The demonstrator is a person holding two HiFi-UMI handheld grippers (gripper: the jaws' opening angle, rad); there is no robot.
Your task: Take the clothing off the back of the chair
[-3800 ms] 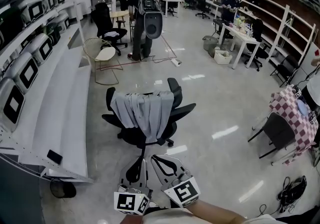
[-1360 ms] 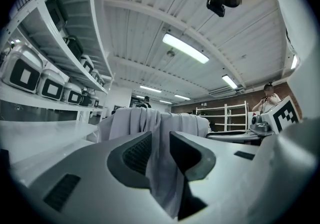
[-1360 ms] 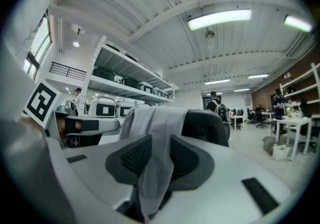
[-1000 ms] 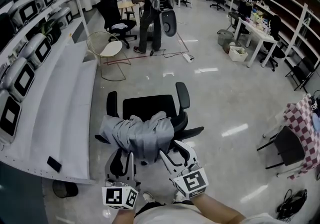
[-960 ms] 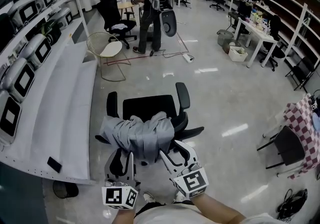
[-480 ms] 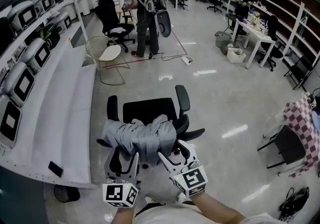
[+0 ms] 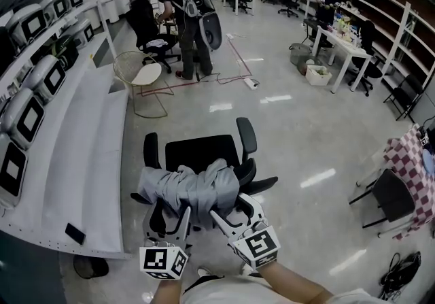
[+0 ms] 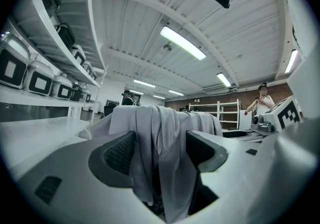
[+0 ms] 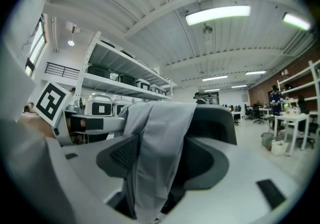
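White shelving point(image 7: 88, 153) loaded with boxy screen-fronted units point(image 7: 30, 115) runs down the left side. A wire-frame chair point(image 7: 144, 75) with a round pale seat stands by its far end, and a person with backpack point(image 7: 185, 13) is just past it, back turned. Centre: black office chair point(image 7: 201, 153) on glossy floor point(image 7: 299, 132). The grey clothing point(image 7: 190, 187) is bunched in a roll along the top of the chair back, on the side nearest the camera, with folds hanging down. Left gripper point(image 7: 168, 220) sits level at the left part of the roll. Its jaws have just been opening and now stand wide. The left gripper view shows a hanging fold of the cloth point(image 8: 160, 138) between the pads, draped loose against one pad and not pinched. Right gripper point(image 7: 238, 211) is just beside it at the right part of the roll, jaws also just been opening and now wide apart. The right gripper view shows a grey fold point(image 9: 157, 133) dropping between the two pads, brushing one and clear of the other, with no squeeze. Both marker cubes face the head camera. Right of the chair: white desks point(image 7: 336, 47) with clutter, then tall white racks point(image 7: 397, 34) along a brown wall. At far right a red-white checked cloth point(image 7: 408, 160) lies over something next to a dark chair point(image 7: 380, 190). A black tangle point(image 7: 399, 262) lies on the floor, cable or bag, cannot tell.
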